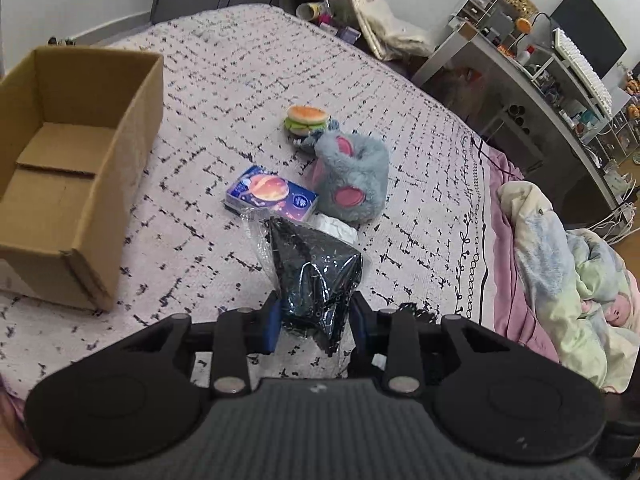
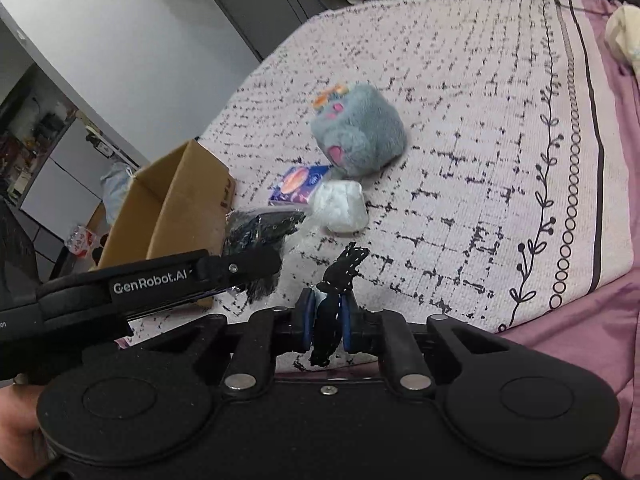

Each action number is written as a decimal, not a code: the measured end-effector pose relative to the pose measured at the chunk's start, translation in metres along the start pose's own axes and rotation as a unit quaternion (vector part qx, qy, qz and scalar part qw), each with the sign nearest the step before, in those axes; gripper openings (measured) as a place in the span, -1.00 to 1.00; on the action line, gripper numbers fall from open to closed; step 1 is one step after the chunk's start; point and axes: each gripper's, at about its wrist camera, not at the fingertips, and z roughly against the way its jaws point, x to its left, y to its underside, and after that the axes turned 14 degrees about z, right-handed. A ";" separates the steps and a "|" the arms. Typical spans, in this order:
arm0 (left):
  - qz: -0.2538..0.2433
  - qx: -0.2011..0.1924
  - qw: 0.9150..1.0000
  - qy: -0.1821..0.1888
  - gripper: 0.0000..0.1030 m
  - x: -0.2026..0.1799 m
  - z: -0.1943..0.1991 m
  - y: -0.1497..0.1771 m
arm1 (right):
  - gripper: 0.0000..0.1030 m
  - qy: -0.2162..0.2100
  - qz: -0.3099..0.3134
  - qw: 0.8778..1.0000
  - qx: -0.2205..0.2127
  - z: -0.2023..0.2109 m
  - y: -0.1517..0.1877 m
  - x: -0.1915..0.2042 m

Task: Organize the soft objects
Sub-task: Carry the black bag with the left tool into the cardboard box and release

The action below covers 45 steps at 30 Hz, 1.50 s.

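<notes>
Black item in a clear plastic bag [image 1: 316, 276] is pinched at its near end by the left tongs [image 1: 316, 322], the rest trailing forward onto the bed [image 1: 420, 160]; the right tongs [image 2: 326, 318] are closed down narrow on a separate black scrap [image 2: 340, 280]. Risk 1: slick film lets the bag slide out of the left pinch when carried. Risk 2: the bag's far end touches the blue tissue pack [image 1: 272, 194] and white packet [image 2: 342, 206] just ahead, so a drag could shift them. Cardboard box [image 1: 76, 168] sits ahead-left of the left tongs, open; a low swing could catch its wall. Grey plush [image 1: 352, 176] and burger toy [image 1: 306, 120] lie further ahead, well clear
</notes>
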 end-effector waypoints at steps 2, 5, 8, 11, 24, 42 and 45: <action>0.000 -0.004 1.000 0.004 -0.35 0.001 0.006 0.000 | -0.73 0.004 0.006 1.000 -0.008 0.004 0.001 0.003; -0.007 -0.015 1.000 0.005 -0.35 0.001 0.014 0.000 | -0.73 0.006 0.014 1.000 -0.016 0.009 0.001 0.008; -0.010 -0.023 1.000 0.010 -0.35 0.001 0.021 -0.003 | -0.73 0.015 0.019 0.999 -0.023 0.014 0.001 0.012; -0.011 -0.033 0.999 0.012 -0.35 0.002 0.028 -0.006 | -0.73 0.026 0.027 0.999 -0.032 0.018 -0.001 0.016; -0.028 -0.083 0.996 0.016 -0.34 0.010 0.062 -0.020 | -0.73 0.038 0.042 0.996 -0.068 0.030 -0.024 0.048; -0.015 -0.124 0.991 -0.037 -0.34 0.042 0.088 -0.043 | -0.73 0.007 0.063 0.993 -0.101 0.009 -0.061 0.106; -0.022 -0.147 0.987 -0.060 -0.34 0.046 0.093 -0.045 | -0.73 0.004 0.064 0.993 -0.104 0.003 -0.066 0.113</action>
